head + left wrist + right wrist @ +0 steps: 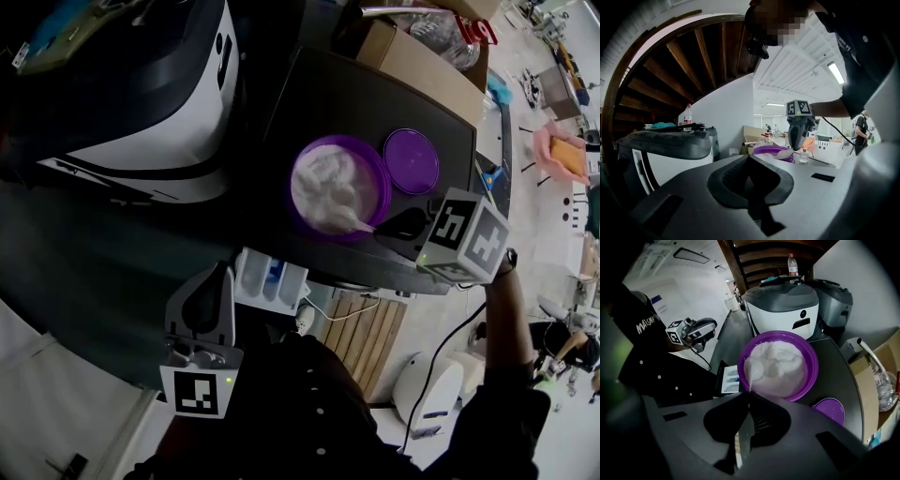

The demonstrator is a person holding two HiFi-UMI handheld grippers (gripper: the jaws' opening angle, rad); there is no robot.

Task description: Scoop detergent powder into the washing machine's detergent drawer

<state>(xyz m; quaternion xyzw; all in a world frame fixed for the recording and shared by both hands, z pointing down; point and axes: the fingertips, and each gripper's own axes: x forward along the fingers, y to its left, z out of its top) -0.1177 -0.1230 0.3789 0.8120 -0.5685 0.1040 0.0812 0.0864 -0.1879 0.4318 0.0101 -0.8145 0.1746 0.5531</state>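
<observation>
The right gripper [394,225] was at the near rim of the purple bowl [375,167], which sat on the dark top of the washing machine [375,98]. Its jaws were clamped on the handle of a white spoon [364,225]. In the right gripper view, the gripper [750,394] pinched the thin handle edge-on. The spoon [752,373] reached over the rim, its scoop end lying in the white powder [780,364] on the left side of the bowl [813,366]. The powder [328,187] filled most of the bowl in a lumpy heap. 1 purple lid [411,161] lay flat just beside the bowl, approx. touching its rim, also seen at [829,408]. The drawer [270,281] stood pulled out from the machine's front edge, white w/ a blue patch in 1 compartment; it lay below the bowl, between it and the left gripper [214,281]. It showed in the right gripper view too [729,378], w/ no powder visible in it. The left gripper was just beside the drawer, jaws closed together on nothing. In the left gripper view [750,157] the 2 pads met in a line, and the bowl [771,151] and right gripper [800,126] showed beyond. A white-and-black appliance [159,94] stood to the left, and a cardboard box [412,56] behind the machine.
</observation>
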